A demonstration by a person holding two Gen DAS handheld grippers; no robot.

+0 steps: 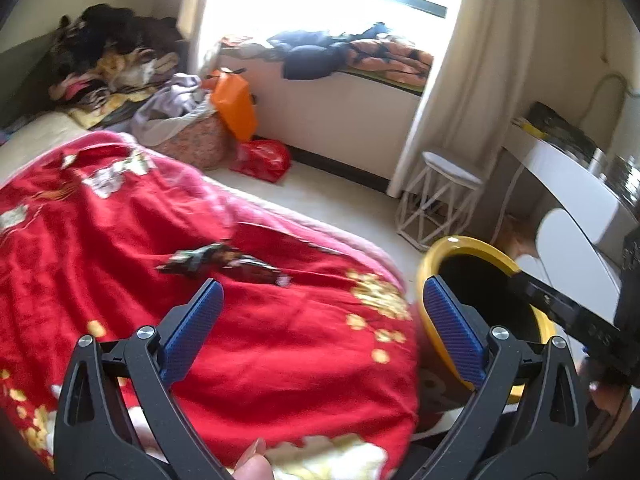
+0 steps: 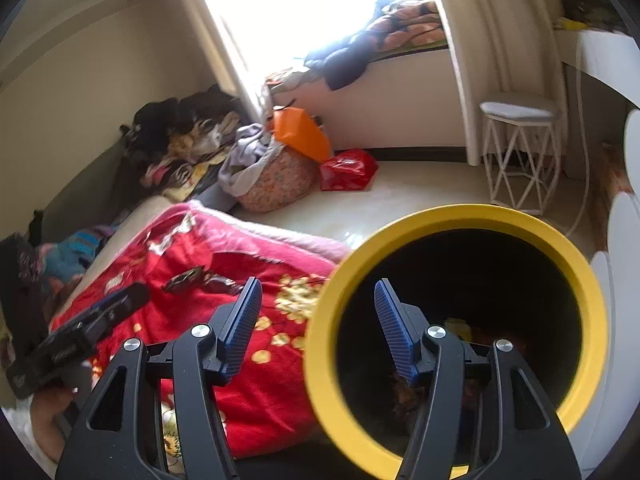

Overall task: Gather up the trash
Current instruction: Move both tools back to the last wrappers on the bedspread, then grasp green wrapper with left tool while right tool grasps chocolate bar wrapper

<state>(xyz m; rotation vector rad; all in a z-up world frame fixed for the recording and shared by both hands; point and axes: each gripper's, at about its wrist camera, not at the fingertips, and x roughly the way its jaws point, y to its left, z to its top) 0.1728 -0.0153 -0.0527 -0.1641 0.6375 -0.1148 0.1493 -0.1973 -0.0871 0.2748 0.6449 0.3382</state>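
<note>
Red plush covered most of the scene: a blanket (image 1: 200,280) with gold flowers lay spread over the bed (image 1: 36,136). Beside its edge stood a bin (image 2: 456,216) with a yellow rim and a dark inside, where some scraps already lay at the bottom. The left hand-held gripper (image 1: 324,320) hung over the blanket with its jaws wide apart and nothing between them. The right hand-held gripper (image 2: 318,316) pointed at the bin's near rim, its jaws apart, nothing between them either. The remaining trash, a few dark crumpled wrappers (image 1: 224,264), lay on the blanket just beyond the left fingers.

Several slips looked likely from here. The wrappers were thin and flat on soft plush, so closing jaws might pinch the blanket along with them, or skate over the foil. The bin stood close to the bed's edge, and a swinging hand-held gripper could knock it over and spill what it held.
</note>
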